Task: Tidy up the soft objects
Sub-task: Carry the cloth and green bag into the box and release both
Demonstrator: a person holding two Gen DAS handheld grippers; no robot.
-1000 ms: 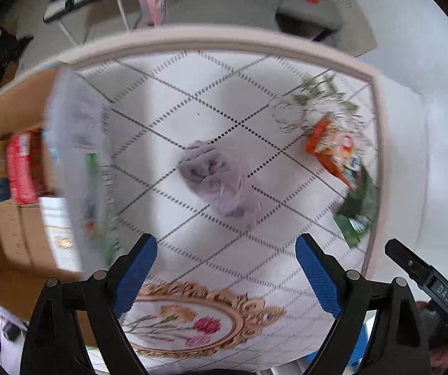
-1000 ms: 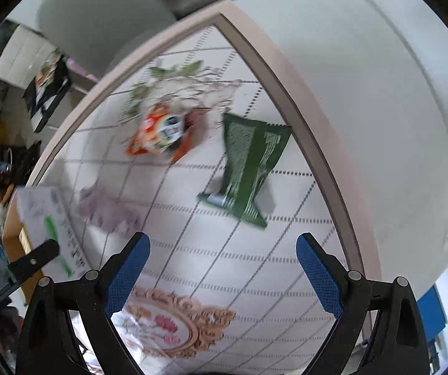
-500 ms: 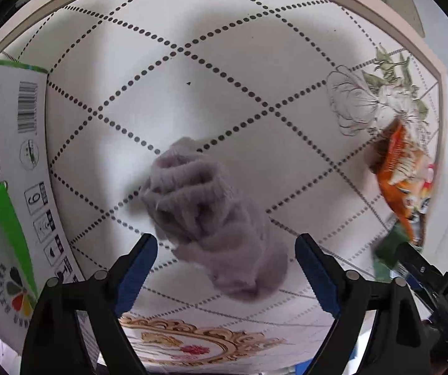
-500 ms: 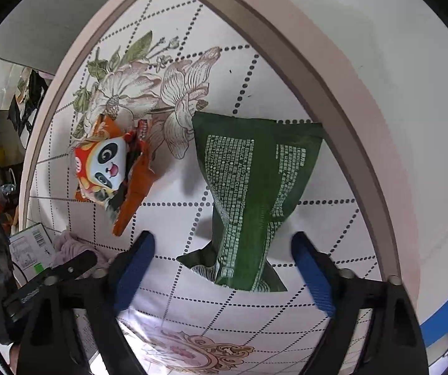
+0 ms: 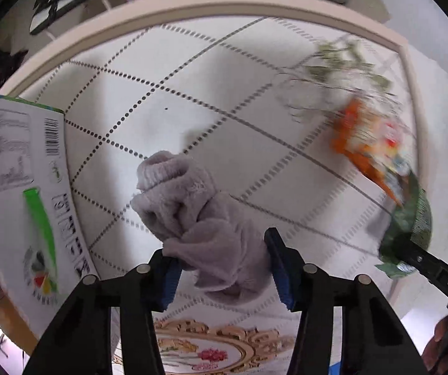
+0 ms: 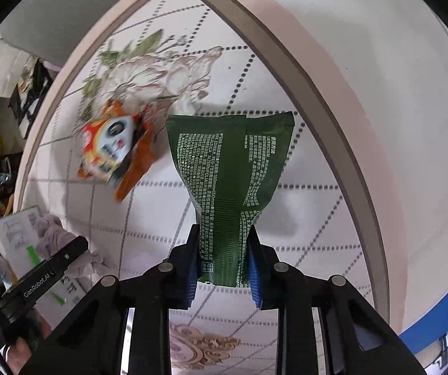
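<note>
The left hand-held gripper (image 5: pixel 222 268) is just closing on the fluffy lilac fabric bundle (image 5: pixel 199 218), the right hand-held gripper (image 6: pixel 224 265) on the dark green foil pouch (image 6: pixel 230 181).

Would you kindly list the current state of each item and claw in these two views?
Left claw: jaws just closed, shut on the fuzzy lilac sock.
Fuzzy lilac sock: crumpled, pinched at its near end.
Right claw: jaws just closed, shut on the green pouch.
Green pouch: squeezed narrow at its near end, printed back up.
Orange panda packet: lying loose on the table, ungripped.
White box: lying beside the sock, untouched.
</note>
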